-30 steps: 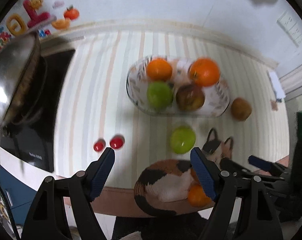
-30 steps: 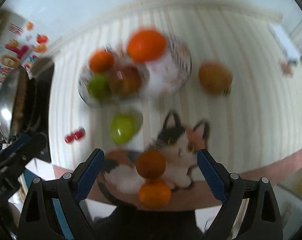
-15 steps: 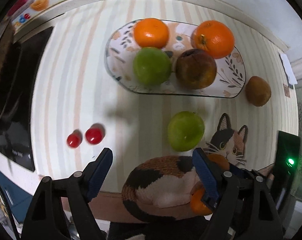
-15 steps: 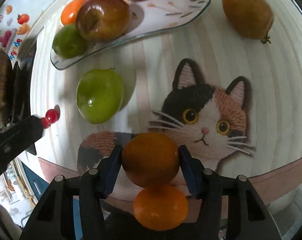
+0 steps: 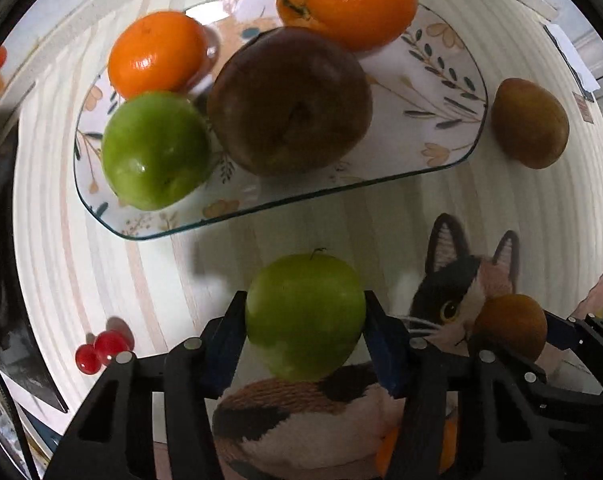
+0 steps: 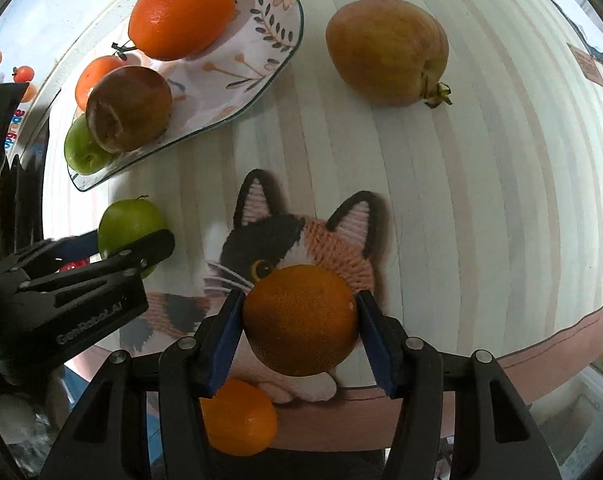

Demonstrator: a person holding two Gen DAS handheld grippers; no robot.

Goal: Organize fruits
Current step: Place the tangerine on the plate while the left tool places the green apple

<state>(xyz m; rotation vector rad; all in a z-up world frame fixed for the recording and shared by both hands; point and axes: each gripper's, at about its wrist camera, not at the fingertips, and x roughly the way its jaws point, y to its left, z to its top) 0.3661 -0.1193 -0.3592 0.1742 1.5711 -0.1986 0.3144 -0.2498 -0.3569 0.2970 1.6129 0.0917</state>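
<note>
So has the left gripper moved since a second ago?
Yes. The left gripper has come down toward the mat: the plate looms far larger, and its closing jaws now flank the green apple.

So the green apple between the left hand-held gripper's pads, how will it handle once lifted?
The green apple looks firm and round, so it should hold its shape. Its skin is glossy, so it might slip in the closing left hand-held gripper; the pads sit about at its widest part. Set down, it would probably roll.

Clearance: plate's right half open, left half packed
Floral glass plate (image 5: 453, 128): dark red-brown apple (image 5: 289, 100), green apple (image 5: 155, 150), 2 oranges block left/back. Bare striped mat (image 6: 481, 200) btwn plate & tan-brown fruit (image 6: 385, 52) passable.
</note>
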